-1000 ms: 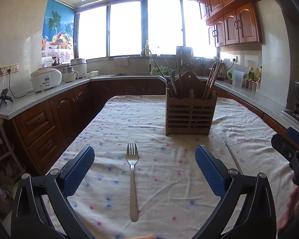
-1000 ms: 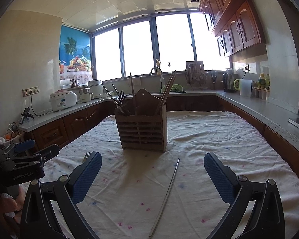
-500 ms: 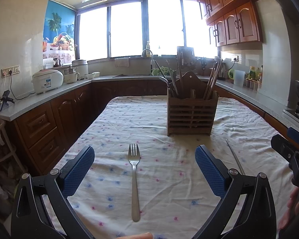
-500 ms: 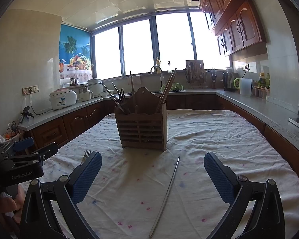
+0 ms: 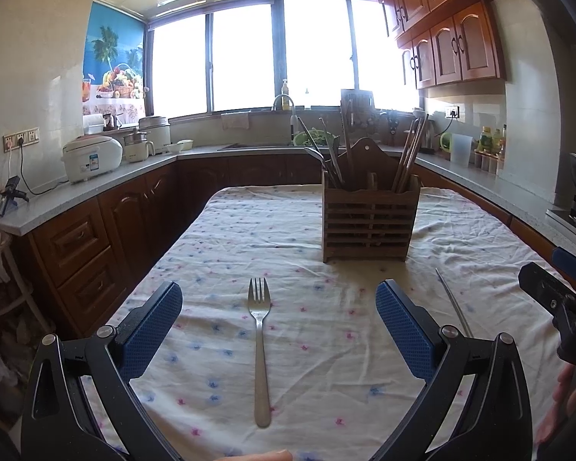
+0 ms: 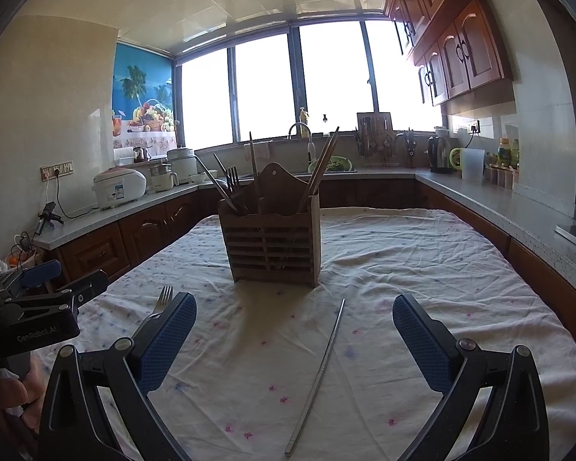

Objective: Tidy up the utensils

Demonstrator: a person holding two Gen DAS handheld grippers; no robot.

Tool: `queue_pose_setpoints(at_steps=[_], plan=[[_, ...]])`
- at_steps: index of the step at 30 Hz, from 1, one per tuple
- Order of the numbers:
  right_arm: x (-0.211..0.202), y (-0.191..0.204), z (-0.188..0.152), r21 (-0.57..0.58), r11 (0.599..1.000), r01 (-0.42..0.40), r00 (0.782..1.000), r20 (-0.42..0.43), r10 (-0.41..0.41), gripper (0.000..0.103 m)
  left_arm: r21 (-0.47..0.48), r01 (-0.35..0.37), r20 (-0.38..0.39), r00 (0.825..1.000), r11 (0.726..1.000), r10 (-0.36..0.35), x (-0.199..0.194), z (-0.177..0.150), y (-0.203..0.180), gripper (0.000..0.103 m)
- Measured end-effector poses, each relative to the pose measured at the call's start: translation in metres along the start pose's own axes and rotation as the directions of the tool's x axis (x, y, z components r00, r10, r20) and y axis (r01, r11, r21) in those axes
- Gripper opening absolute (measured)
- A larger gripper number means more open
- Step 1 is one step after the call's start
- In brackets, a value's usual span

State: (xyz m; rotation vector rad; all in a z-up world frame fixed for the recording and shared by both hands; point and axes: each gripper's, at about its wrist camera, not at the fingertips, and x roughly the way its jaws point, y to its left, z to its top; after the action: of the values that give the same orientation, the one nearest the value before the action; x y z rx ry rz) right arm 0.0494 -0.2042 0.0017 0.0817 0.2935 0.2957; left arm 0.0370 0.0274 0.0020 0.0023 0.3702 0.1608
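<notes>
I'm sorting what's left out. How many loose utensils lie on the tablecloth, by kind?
Forks: 1, the fork
Metal chopsticks: 1, the chopstick
Total: 2, both lying flat in front of the wooden holder

Bright windows (image 5: 249,57), wooden cabinets (image 5: 453,42), grey countertop (image 6: 480,196)
</notes>
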Motion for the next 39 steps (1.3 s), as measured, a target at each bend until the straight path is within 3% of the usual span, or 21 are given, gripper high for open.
queue_pose_setpoints(at_steps=[39], plan=[[-0.0069,0.0011,0.0054,-0.002,1.0,-0.011,1.0,0.023,0.011,0.103,0.01,0.013,0.002,1.0,1.0,-0.013,-0.0003,0.0002,0.0002,0.103]])
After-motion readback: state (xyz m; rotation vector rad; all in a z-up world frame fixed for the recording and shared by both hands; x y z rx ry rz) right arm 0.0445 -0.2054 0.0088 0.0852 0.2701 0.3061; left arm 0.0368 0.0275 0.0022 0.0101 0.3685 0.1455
